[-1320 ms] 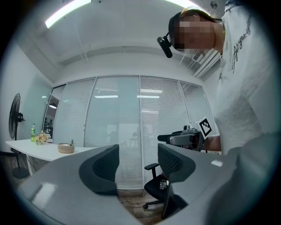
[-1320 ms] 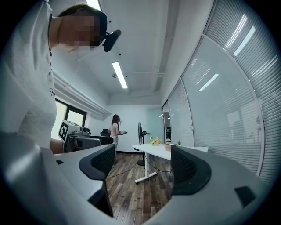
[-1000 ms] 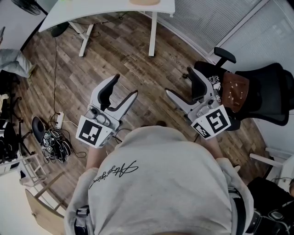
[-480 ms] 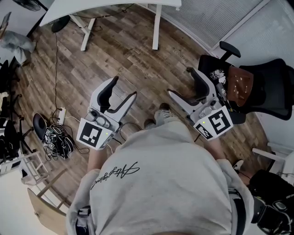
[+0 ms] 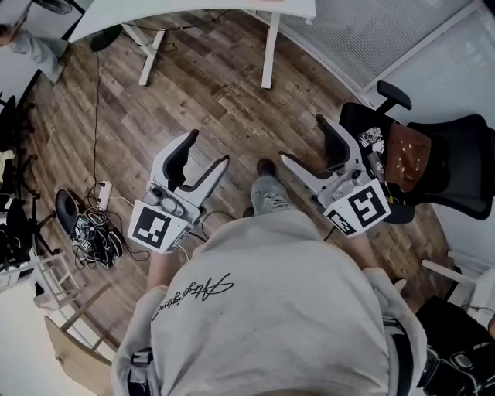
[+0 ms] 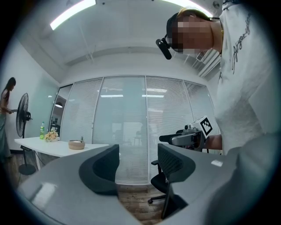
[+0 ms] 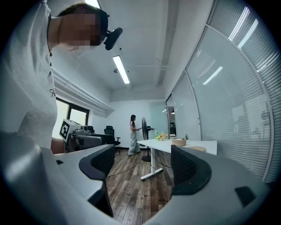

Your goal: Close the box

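So the box wasn't in any of the views, which means I couldn't say where it sat or which way its flaps faced. Going purely by the task, I'd guess a light cardboard thing with floppy, springy flaps. That'd be a job for pressing flat with the outside of a jaw, or pinching a flap near its free edge, rather than squeezing the walls. That's a guess though, since nothing here showed it.

Left to right, here's what was around. A tangle of cables [image 5: 89, 228] lay on the wood floor [image 5: 209, 85] at the far left. It looked like a trip hazard if the person stepped that way.

The left hand-held gripper [image 5: 207, 148] was held out level in front of the body. Its jaws were spread, with only air and floor between them.

A foot [image 5: 267, 186] poked out mid-frame below the chest.

The right hand-held gripper [image 5: 303, 141] was the same deal: jaws apart, a bit wider, gripping nothing.

A black office chair [image 5: 433, 155] stood close on the right, just beside that gripper, and looked likely to get bumped.

Further ahead stood a white table [image 5: 193, 9] with a small bowl [image 6: 76, 144] on it. A fan [image 6: 22, 121] and a second person [image 7: 133, 136] were off beyond it.
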A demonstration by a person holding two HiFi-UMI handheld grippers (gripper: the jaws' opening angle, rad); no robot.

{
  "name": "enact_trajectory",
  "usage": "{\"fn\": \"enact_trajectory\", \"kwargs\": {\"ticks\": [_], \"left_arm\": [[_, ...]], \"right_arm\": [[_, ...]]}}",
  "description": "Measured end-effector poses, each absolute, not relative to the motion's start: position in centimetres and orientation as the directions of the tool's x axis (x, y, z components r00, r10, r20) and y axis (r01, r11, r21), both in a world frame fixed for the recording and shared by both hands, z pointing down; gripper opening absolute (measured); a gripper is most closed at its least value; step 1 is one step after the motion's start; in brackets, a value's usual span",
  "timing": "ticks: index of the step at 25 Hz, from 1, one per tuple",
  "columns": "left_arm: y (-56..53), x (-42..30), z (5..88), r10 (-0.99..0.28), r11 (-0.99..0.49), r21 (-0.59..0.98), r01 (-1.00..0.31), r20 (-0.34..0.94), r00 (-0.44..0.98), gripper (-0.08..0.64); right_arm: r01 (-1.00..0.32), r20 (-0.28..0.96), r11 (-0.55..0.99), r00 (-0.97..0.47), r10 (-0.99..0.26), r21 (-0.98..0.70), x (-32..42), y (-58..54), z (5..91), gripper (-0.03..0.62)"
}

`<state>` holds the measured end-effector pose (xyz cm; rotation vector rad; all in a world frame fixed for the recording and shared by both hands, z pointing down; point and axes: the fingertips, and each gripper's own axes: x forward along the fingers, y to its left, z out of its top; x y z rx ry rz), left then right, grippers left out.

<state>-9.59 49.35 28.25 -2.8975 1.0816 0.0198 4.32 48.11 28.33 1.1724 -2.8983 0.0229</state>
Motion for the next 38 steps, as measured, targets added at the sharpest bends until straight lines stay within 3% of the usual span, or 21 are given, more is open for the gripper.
{"fn": "enact_trajectory", "kwargs": {"ticks": [19, 38], "left_arm": [[31.3, -5.7, 26.6, -0.688, -0.722, -0.061, -0.689, -0.039, 0.724, 0.262], [25.8, -1.2, 27.7, -0.7, -0.711, -0.09, -0.697, 0.0, 0.714, 0.261]], "right_arm": [[-0.655, 0.001, 0.756, -0.756, -0.655, 0.014, 7.8, 29.7, 26.5, 0.385], [-0.609, -0.018, 0.793, -0.793, -0.609, -0.008, 11.0, 23.5, 27.3, 0.383]]}}
